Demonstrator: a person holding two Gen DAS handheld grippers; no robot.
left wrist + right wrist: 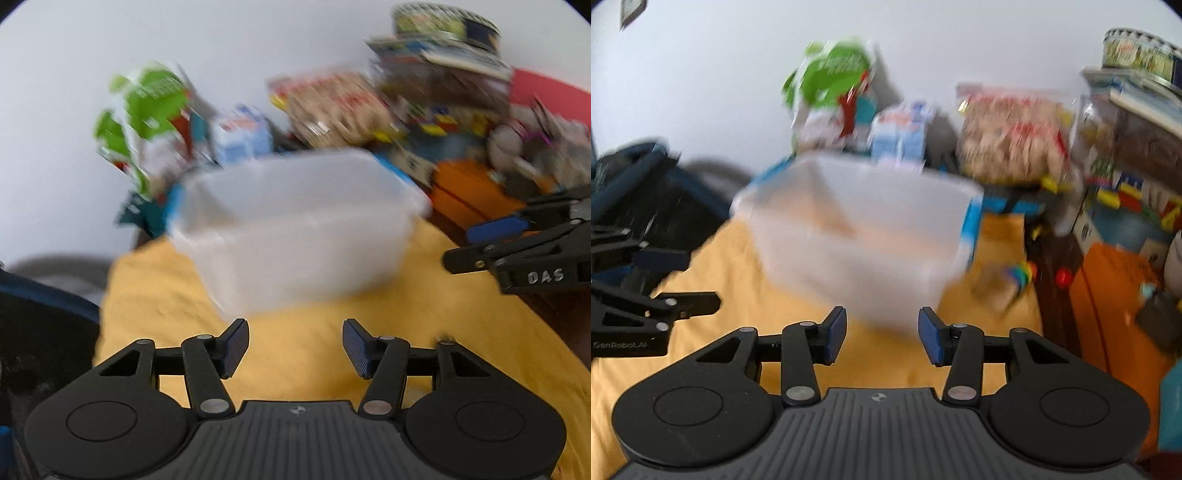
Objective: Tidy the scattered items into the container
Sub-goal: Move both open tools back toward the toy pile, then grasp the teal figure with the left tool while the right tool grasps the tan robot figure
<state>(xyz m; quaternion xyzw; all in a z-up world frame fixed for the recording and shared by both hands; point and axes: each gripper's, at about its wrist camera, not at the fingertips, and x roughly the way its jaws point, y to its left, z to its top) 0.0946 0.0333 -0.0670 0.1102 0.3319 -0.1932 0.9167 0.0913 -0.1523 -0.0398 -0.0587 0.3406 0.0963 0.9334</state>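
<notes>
Translucent plastic container sits blurred on the yellow cloth, ahead of both grippers. We see left gripper and right gripper jaws parted, holding nothing.

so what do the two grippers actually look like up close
Both the left gripper and right gripper match: matte black linkage arms with silver rivets, ribbed dark-blue pads, and a ridged grey base flanked by round black discs. White lettering marks their sides. No cables or sleeves show.
</notes>
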